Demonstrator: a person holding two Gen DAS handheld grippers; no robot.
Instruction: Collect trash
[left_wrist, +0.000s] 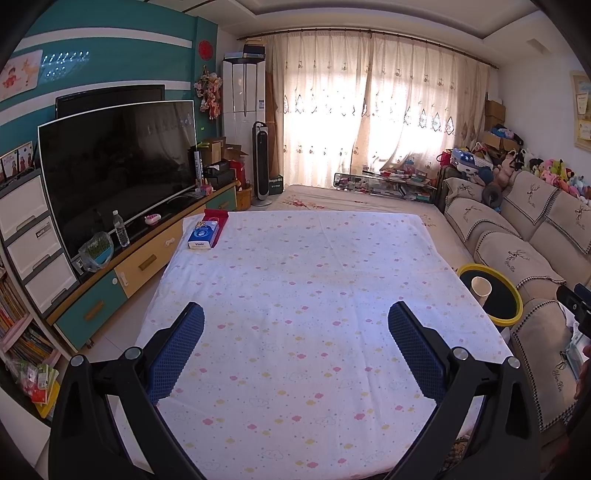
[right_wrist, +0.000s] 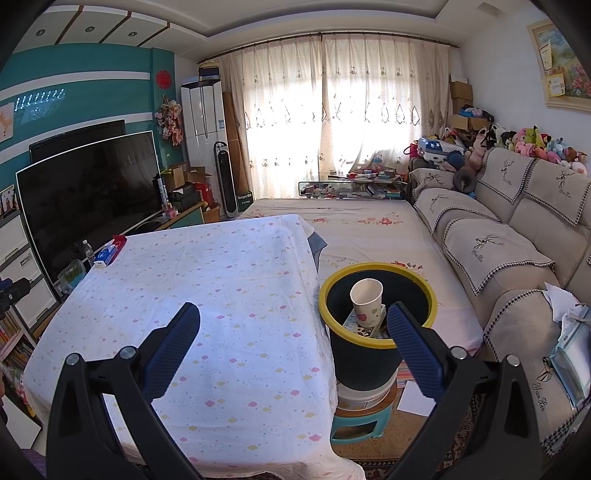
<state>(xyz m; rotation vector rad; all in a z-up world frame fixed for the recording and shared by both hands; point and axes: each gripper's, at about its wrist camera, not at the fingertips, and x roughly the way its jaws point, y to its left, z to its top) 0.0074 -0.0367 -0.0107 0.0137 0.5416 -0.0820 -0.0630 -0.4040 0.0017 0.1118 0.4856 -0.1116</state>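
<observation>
In the left wrist view, the left gripper hung wide apart and empty over the cloud-print tablecloth. The only item on that cloth was a tissue pack at the upper left of the cloth, well apart from the fingers. At right centre the yellow-rimmed bin showed a paper cup inside.

In the right wrist view, the right gripper was likewise spread wide, holding nothing, with its right finger overlapping the bin rim in the frame. The cup stood nearly upright on other litter, mouth toward the top of the frame and tipped slightly left, long axis close to vertical.

The bin perched on a stacked tub and stool, so a knock from that finger could probably topple it. The propped cup might also roll out.
</observation>
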